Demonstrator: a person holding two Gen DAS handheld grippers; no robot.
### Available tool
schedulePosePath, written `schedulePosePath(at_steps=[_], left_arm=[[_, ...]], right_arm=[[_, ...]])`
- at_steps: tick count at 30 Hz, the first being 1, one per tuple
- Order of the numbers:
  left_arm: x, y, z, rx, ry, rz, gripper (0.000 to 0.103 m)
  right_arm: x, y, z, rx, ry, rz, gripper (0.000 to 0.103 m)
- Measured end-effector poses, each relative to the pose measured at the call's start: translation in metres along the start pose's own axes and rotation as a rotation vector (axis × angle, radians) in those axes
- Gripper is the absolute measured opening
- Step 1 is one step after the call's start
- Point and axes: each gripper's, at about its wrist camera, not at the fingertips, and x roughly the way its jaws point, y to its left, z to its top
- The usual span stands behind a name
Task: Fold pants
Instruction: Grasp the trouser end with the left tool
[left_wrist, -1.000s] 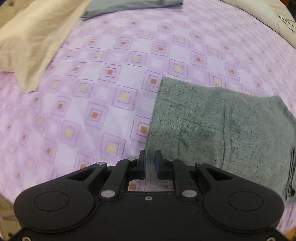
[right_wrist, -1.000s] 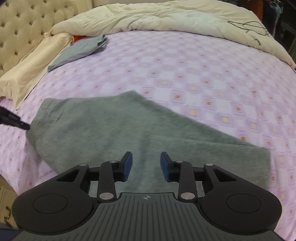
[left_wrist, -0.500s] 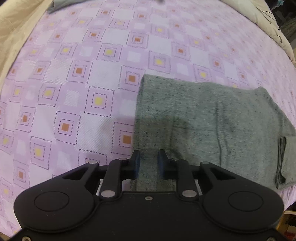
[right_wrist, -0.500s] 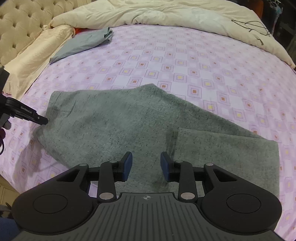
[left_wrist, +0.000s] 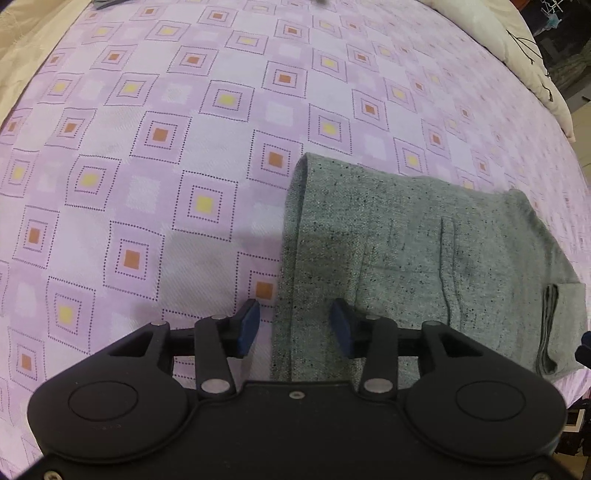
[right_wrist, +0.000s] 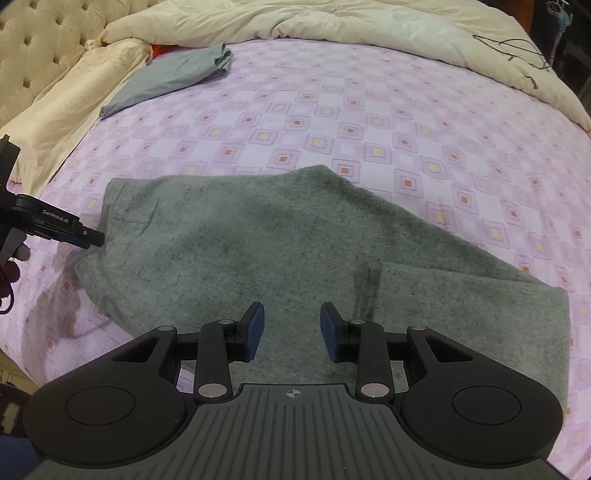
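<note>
Nearest, left tool over the pants' left edge, jaws opening, cloth between them but not pinched. Right tool apart, empty, above the grey fabric. Pants spread flat and folded on the purple patterned bed sheet, one layer doubled over at right. Left tool's tip at the pants' left edge in the right view. Farther: folded grey garment beside a pillow, cream duvet, tufted headboard.
</note>
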Motion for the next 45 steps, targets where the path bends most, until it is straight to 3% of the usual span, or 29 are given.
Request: schedulePosePath(at_steps=[4,9,11,15,19,21,22,25,28,30,31,38,42,45], left_arm=[[0.004,0.005,0.01,0.012,0.032,-0.078,0.051],[0.009,0.006,0.02,0.018,0.077,-0.182,0.061],[0.011,0.004,0.022,0.025,0.085,-0.225,0.072],[0.016,-0.015,0.027,0.061,0.1,-0.263,0.072],[0.022,-0.033,0.031,0.062,0.094,-0.234,0.077],[0.02,-0.033,0.031,0.005,0.082,-0.19,0.062],[0.016,-0.033,0.03,-0.022,0.068,-0.149,0.044],[0.0,-0.031,0.022,-0.114,0.029,-0.131,0.031],[-0.017,-0.045,0.014,-0.101,0.001,-0.066,0.03],[-0.024,-0.055,0.011,-0.087,-0.012,-0.032,0.03],[-0.025,-0.06,0.012,-0.085,-0.017,-0.016,0.03],[-0.035,-0.072,0.012,-0.086,-0.034,0.044,0.029],[-0.043,-0.082,0.011,-0.079,-0.048,0.073,0.029],[-0.051,-0.092,0.01,-0.064,-0.061,0.095,0.029]], right_arm=[[0.004,0.008,0.005,-0.019,0.005,0.006,0.033],[0.008,0.015,0.011,-0.037,0.013,0.013,0.033],[0.009,0.017,0.012,-0.038,0.012,0.016,0.033],[0.012,0.018,0.014,-0.033,0.017,0.016,0.033],[0.016,0.021,0.016,-0.028,0.025,0.014,0.033],[0.017,0.02,0.015,-0.018,0.026,0.013,0.033],[0.018,0.019,0.015,-0.008,0.028,0.013,0.033],[0.027,0.01,0.012,0.026,0.042,-0.001,0.032],[0.043,-0.005,0.016,0.066,0.082,-0.036,0.031],[0.056,-0.017,0.023,0.085,0.083,-0.053,0.007],[0.063,-0.022,0.028,0.089,0.083,-0.063,0.004],[0.128,-0.058,0.073,0.135,0.105,-0.149,0.002],[0.135,-0.067,0.089,0.162,0.087,-0.163,0.0],[0.118,-0.06,0.083,0.153,0.048,-0.153,0.001]])
